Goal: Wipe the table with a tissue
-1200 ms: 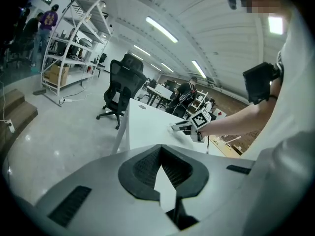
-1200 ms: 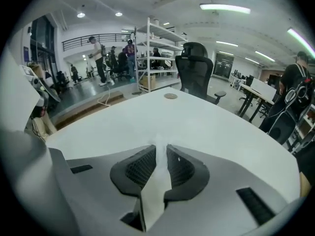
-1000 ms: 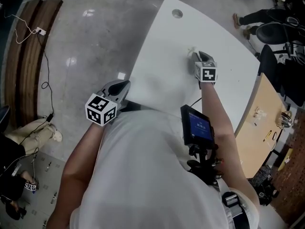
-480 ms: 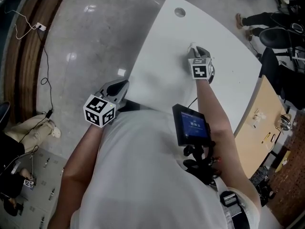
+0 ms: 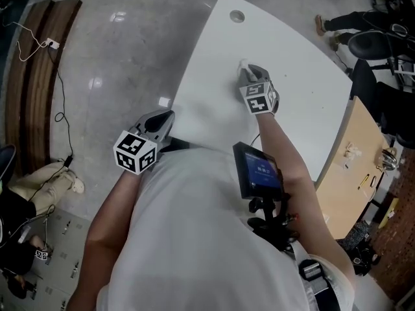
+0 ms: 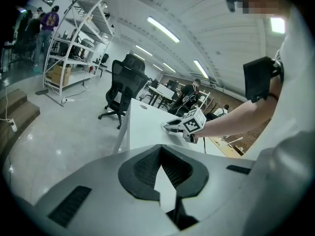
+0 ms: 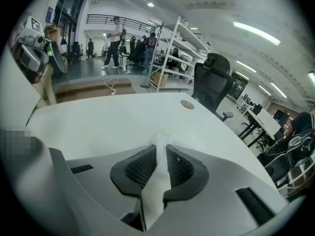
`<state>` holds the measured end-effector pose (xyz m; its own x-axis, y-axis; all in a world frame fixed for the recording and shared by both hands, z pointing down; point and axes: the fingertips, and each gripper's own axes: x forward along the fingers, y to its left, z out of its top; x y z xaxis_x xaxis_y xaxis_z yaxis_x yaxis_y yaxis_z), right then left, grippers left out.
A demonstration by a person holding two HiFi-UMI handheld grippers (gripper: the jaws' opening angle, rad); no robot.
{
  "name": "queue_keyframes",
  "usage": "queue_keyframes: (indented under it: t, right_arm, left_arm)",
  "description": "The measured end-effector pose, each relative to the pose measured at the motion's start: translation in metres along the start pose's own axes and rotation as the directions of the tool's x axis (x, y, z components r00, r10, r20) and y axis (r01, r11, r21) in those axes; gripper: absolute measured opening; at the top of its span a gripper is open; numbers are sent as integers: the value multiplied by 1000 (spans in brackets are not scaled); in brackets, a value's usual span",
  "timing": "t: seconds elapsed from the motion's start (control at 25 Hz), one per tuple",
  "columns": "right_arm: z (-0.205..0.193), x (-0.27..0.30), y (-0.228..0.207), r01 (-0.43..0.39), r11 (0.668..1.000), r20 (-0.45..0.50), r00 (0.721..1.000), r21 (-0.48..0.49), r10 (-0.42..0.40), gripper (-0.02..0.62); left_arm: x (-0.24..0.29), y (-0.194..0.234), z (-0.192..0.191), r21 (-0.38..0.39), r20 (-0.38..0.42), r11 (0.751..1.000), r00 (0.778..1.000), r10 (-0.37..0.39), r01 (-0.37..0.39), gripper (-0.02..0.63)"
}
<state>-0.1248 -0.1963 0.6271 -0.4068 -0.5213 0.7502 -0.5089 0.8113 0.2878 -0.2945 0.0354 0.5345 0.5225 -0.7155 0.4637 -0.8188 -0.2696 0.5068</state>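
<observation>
Right hand-held gripper (image 5: 246, 70): narrow, its jaws pinched on a white tissue (image 7: 158, 181) that runs up between the pads and sticks out past the tips.
Tissue position: on the white worktop (image 5: 298, 57), a little in from its left edge and below the round cable hole (image 5: 237, 16).
Tissue contact: the tuft lies low against the surface in the right gripper view, but I cannot tell whether it presses on it.
Left hand-held gripper (image 5: 167, 116): jaws together at the tips with nothing between them; it hovers at the near left corner of the worktop, well apart from the right one.
Left edge: runs diagonally from the rounded far corner down to that near corner, with grey floor (image 5: 117, 63) beyond it.
Right edge: borders a wooden worktop (image 5: 353, 167) with small items on it.
Open room: bare white surface all round the tissue, widest toward the right edge and the far corner.
Beyond the far edge: a black office chair (image 7: 211, 85) and shelving (image 6: 83, 38).
Hidden: the near strip of the worktop is covered by the person's torso and a chest-mounted screen (image 5: 259, 171).
Hard to make out: in the head view the tissue is only a small white tuft past the right jaw tips.
</observation>
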Motion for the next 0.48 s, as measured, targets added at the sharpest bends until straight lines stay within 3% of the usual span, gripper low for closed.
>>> queue_keyframes:
  t: [0.16,0.32,0.48]
  right_arm:
    - [8,-14,23,-170,975,97,983,142,157,61]
    - [6,-45,9,-140,945,174,981,295,90,63]
    - [-27,-70,-8,-73,921,131,991,384,24,63]
  left_arm:
    - [3,-8,2,19,-8,999,999,-31,31,8]
    - [11,-15,5,37,-16,997,998,-68,69,8]
    - [21,-26,2,54,-39,992,993,-112,114,8]
